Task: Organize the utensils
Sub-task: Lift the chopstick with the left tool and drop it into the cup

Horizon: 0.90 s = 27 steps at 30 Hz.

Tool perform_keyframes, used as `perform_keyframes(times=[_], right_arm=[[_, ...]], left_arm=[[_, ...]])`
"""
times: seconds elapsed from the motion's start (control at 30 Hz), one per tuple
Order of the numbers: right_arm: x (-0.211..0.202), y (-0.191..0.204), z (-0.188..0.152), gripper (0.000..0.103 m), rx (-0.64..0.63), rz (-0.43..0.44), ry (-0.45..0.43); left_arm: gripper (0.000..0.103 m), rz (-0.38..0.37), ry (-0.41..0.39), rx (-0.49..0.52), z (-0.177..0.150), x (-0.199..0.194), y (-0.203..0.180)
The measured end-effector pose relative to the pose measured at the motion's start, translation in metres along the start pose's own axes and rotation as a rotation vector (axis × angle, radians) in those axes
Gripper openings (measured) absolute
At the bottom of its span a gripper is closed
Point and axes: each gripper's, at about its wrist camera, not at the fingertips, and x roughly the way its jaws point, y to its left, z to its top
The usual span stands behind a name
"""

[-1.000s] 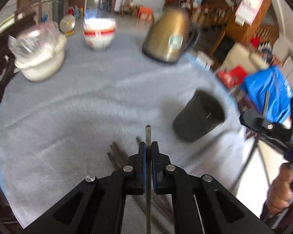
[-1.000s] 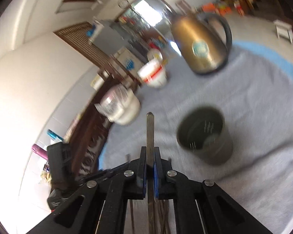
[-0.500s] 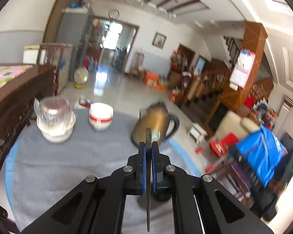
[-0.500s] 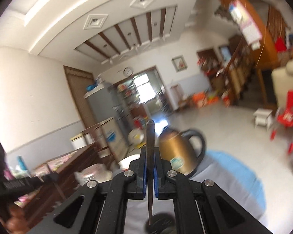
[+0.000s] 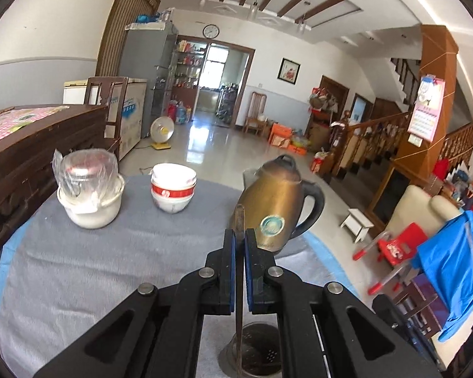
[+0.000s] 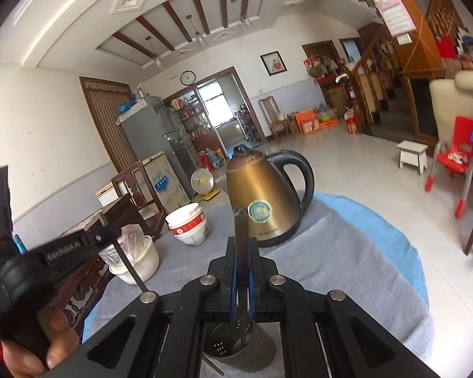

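Note:
My left gripper is shut on a dark chopstick held upright, its lower end reaching into the dark perforated utensil cup just below the jaws. My right gripper is shut on another dark chopstick, also upright, its lower end inside the same cup. The left gripper with its chopstick also shows at the left of the right wrist view, held in a hand.
On the grey tablecloth stand a bronze kettle, stacked red-and-white bowls and a white pot with a plastic-wrapped jar. A dark wooden cabinet borders the left. A loose chopstick lies by the cup.
Both grippers swung from pointing down at the table to level, standing their chopsticks upright, and came over the cup. The chopstick ends now reach into the cup.

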Motion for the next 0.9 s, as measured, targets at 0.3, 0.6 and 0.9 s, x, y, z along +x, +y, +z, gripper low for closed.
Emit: perform_keyframes(times=[0.3, 0.6, 0.9], right_arm=[[0.018, -0.019, -0.01, 0.006, 0.074, 0.015, 0.032], [0.027, -0.044, -0.017, 0.009, 0.182, 0.062, 0.066], [0.0, -0.071, -0.02, 0.08, 0.324, 0.118, 0.035]], left_arm=[[0.005, -0.068, -0.01, -0.005, 0.021, -0.036, 0.006], [0.005, -0.081, -0.197, -0.035, 0.05, -0.081, 0.0], [0.006, -0.001, -0.062, -0.003, 0.006, -0.008, 0.001]])
